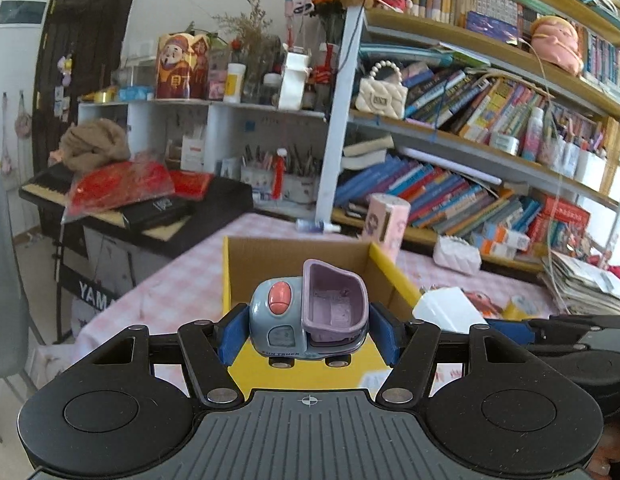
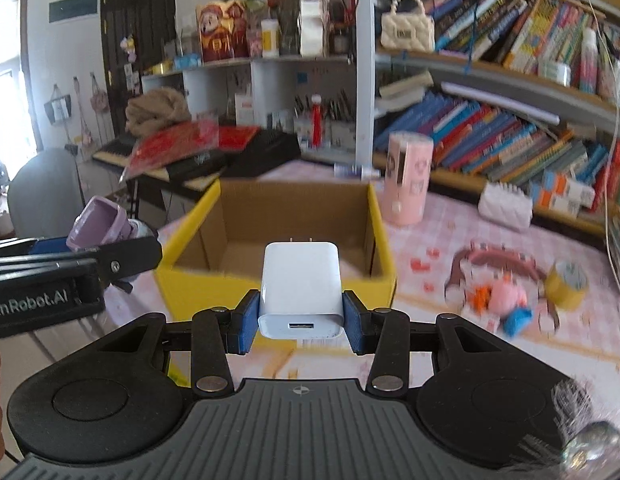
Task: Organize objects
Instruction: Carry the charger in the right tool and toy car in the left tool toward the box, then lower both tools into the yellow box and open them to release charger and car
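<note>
Left gripper [image 1: 307, 334] fingers pinch light rigid toy truck [image 1: 310, 312] by its sides; right gripper [image 2: 297, 320] fingers clamp slick, probably light charger [image 2: 299, 292] across flat faces.

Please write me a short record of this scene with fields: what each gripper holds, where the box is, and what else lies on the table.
left gripper: shut on a grey-and-purple plastic toy truck
right gripper: shut on a white square USB charger
box: open yellow cardboard box ahead of both grippers, looks empty
table: pink checked tablecloth
other items: pink cylindrical tin right of the box; small colourful toys further right
</note>
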{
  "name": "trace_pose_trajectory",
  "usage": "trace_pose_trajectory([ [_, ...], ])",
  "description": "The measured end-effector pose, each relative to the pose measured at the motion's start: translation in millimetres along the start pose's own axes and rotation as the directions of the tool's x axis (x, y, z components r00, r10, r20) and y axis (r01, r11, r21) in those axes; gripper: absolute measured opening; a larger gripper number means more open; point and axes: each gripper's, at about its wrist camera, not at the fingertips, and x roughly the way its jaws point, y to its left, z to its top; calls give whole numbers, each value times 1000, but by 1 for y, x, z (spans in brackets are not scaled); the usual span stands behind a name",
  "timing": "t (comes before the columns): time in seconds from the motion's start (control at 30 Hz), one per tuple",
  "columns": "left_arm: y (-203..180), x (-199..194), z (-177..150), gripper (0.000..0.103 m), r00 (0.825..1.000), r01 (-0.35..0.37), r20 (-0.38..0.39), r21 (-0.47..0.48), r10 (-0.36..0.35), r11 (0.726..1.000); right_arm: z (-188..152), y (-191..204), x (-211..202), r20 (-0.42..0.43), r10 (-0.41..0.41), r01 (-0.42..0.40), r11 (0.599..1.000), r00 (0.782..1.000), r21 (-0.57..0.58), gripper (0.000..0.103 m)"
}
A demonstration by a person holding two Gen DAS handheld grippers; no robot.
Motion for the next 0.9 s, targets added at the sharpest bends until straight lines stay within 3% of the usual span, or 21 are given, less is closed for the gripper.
trace_pose_trajectory([
  [0.23, -4, 37, 16, 63, 999, -39, 2, 6, 39, 999, 35, -15, 39, 36, 24, -23, 1000, 999, -19, 41],
  [0.5, -8, 87, 22, 63, 995, -96, -34, 23, 97, 995, 56, -33, 90, 16, 59, -58, 996, 998, -68, 41],
  [0.9, -12, 157, 7, 63, 966, -170, -175, 123, 190, 978, 60, -41, 175, -116, 96, -124, 958, 989, -257, 41],
])
